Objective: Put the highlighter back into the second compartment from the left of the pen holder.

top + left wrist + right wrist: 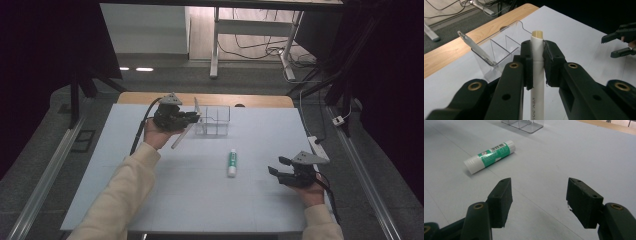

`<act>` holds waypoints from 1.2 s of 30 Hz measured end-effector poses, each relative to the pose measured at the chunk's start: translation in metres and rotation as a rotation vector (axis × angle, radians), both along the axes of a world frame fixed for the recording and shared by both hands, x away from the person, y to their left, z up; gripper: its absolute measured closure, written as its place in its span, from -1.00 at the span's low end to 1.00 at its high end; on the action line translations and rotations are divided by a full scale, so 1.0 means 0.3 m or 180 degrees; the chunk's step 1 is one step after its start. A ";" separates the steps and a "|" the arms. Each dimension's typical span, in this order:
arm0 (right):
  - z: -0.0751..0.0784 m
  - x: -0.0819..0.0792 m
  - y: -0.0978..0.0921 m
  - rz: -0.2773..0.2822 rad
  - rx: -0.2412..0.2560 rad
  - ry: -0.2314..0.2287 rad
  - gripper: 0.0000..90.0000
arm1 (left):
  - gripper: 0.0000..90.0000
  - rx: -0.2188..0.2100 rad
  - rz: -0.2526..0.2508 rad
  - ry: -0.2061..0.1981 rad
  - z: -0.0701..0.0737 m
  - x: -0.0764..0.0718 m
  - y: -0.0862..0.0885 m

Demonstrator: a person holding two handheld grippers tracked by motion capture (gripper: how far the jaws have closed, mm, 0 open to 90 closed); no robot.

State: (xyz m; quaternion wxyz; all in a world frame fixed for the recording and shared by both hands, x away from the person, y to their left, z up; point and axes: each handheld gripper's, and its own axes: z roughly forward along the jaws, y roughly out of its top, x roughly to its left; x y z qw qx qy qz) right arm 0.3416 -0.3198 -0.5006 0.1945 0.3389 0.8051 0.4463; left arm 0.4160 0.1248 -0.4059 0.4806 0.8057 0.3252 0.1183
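Right gripper gaped empty, near green-white glue stick lying left of it, long axis near-to-far; left gripper clenched white cylindrical pen, just short of clear plastic divided organizer

A green-and-white glue stick is lying on its side on the pale blue table, well apart from the other items; in the right gripper view its barcode label is facing up. A bare wooden strip is showing along the table's far edge. Beyond it, the legs of a white desk frame are standing on a grey floor, and dark cables are trailing across lighter flooring behind them. At the right, what may be a white power strip is lying just beside the table's edge. Metal rails are running along both sides.
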 end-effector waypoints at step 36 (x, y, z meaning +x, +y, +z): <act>-0.006 0.007 -0.014 -0.0028 -0.0026 0.0024 -0.17 | 0.75 -0.0320 0.0202 -0.0011 0.017 0.108 -0.042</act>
